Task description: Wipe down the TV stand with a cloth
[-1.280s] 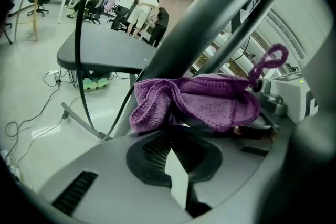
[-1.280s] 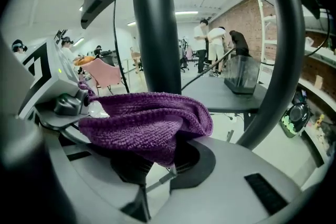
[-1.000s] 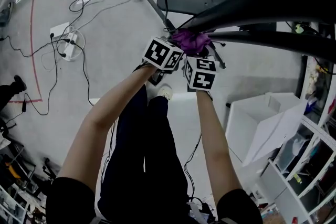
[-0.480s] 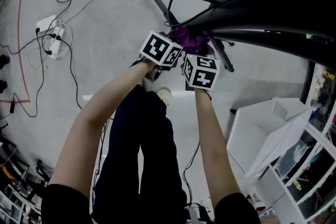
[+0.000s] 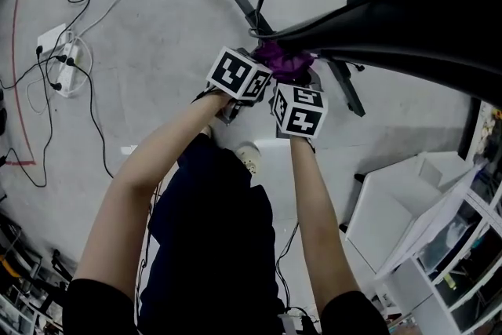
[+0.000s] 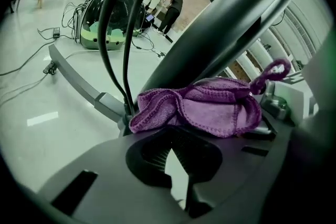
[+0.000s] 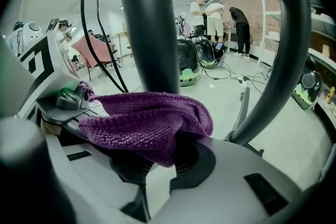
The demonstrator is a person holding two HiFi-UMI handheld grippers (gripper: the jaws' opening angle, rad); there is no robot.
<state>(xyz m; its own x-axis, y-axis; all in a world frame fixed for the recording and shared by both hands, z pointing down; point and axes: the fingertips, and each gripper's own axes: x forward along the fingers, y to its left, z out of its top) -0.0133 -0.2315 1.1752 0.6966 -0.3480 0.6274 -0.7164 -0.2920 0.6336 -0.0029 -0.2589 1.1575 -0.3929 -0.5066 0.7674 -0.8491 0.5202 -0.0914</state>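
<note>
The purple cloth is bunched against the black TV stand, where its curved leg sweeps away to the right in the head view; the cloth's long side runs across between both claws; the left claw, nearly closed, pinches one end; the right claw clamps the other, folds draping over it.

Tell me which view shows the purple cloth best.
Left gripper view: the whole purple cloth shows, folds and hanging loop included. Right gripper view has it close but bunched, one side only. Head view shows only a small patch.
</note>
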